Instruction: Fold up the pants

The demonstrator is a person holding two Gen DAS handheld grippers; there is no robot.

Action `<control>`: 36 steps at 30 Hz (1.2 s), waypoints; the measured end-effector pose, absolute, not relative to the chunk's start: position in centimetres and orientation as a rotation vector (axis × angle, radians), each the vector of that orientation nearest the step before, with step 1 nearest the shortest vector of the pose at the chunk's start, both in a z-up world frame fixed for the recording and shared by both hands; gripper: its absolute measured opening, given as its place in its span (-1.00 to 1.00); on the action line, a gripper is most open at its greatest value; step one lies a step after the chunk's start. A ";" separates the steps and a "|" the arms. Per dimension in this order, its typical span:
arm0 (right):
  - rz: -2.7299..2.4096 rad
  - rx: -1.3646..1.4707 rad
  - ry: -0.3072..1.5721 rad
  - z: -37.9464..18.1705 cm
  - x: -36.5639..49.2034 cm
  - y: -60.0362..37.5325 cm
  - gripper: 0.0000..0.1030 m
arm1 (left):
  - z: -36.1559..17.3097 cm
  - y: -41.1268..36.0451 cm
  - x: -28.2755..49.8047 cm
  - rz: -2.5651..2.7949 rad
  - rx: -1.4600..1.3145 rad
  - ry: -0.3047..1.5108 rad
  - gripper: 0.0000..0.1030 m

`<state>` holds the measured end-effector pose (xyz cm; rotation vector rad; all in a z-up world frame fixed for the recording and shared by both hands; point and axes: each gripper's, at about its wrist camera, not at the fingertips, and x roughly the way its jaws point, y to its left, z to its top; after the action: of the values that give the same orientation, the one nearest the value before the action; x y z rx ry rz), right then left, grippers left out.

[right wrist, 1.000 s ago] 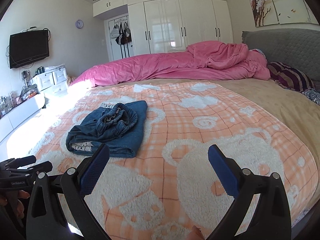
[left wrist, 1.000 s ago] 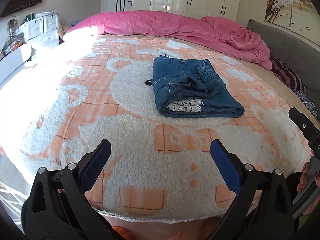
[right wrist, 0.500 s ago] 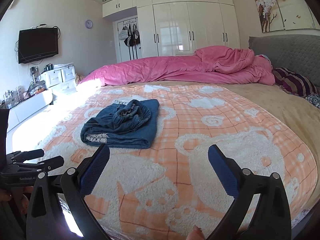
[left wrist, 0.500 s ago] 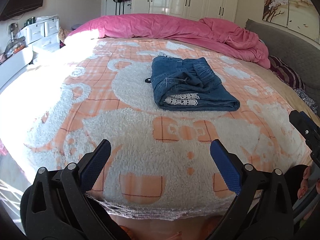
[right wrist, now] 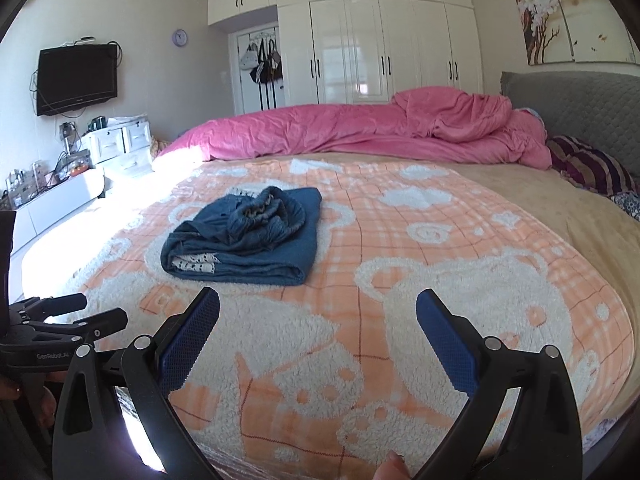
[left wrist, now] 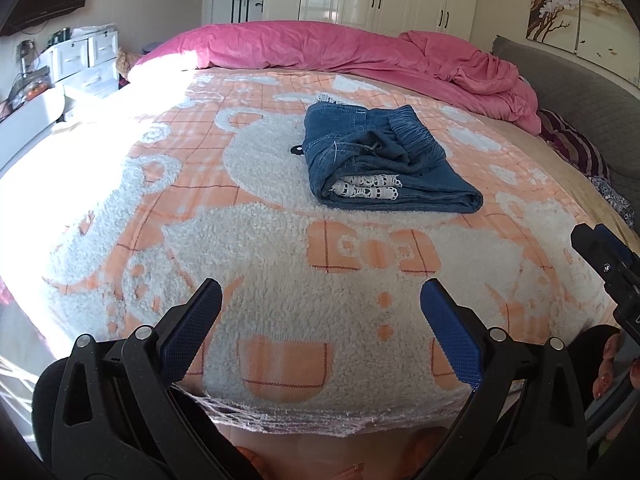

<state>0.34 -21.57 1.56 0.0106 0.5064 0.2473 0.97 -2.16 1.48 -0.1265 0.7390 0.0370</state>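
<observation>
In the left wrist view, the left gripper (left wrist: 320, 316) sits at the bottom of the frame, jaws spread wide and empty. Above it, right of centre, the blue denim pants (left wrist: 384, 168) lie bundled on the peach fleece blanket (left wrist: 248, 240), well apart from both tools. The right gripper (right wrist: 318, 328) is likewise splayed and holds nothing. Denim looks soft but thick, fairly heavy; the elastic waistband (left wrist: 412, 130) or a folded edge seems the safest place to pinch.
</observation>
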 end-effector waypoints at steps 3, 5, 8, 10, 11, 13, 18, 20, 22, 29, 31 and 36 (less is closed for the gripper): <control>0.240 0.006 0.567 0.6 1.2 -21.4 0.91 | 0.9 -2.2 1.4 0.039 -0.124 0.760 0.81; 0.241 0.006 0.611 -0.1 1.8 -21.2 0.91 | 0.6 -2.2 1.7 0.038 -0.125 0.774 0.81; 0.239 0.004 0.641 -0.6 2.3 -21.0 0.91 | 0.3 -2.0 2.0 0.039 -0.127 0.787 0.81; 0.240 0.002 0.643 -0.7 2.3 -21.1 0.91 | 0.2 -2.0 2.1 0.039 -0.129 0.790 0.81; 0.241 0.001 0.645 -0.7 2.4 -21.0 0.91 | 0.1 -2.0 2.1 0.040 -0.130 0.791 0.81; 0.241 -0.002 0.648 -0.8 2.4 -21.1 0.91 | 0.1 -2.0 2.2 0.040 -0.131 0.792 0.81; 0.239 0.000 0.645 -0.8 2.5 -21.1 0.91 | 0.1 -1.9 2.2 0.049 -0.129 0.792 0.81; 0.238 0.000 0.643 -0.8 2.5 -21.1 0.91 | 0.1 -1.9 2.2 0.056 -0.129 0.793 0.81; 0.235 -0.001 0.641 -0.8 2.5 -21.1 0.91 | 0.1 -1.8 2.2 0.059 -0.131 0.791 0.81; 0.235 -0.010 0.643 -0.9 2.5 -21.0 0.91 | 0.2 -1.7 2.1 0.068 -0.130 0.796 0.81; 0.233 -0.012 0.642 -0.8 2.5 -21.1 0.91 | 0.2 -1.6 2.1 0.068 -0.134 0.796 0.81; 0.231 -0.012 0.642 -0.8 2.6 -21.1 0.91 | 0.3 -1.6 2.1 0.069 -0.134 0.796 0.81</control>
<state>2.58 -21.11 -0.85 -0.0124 0.6420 0.2310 2.11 -1.56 0.26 -0.1343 0.7962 0.0687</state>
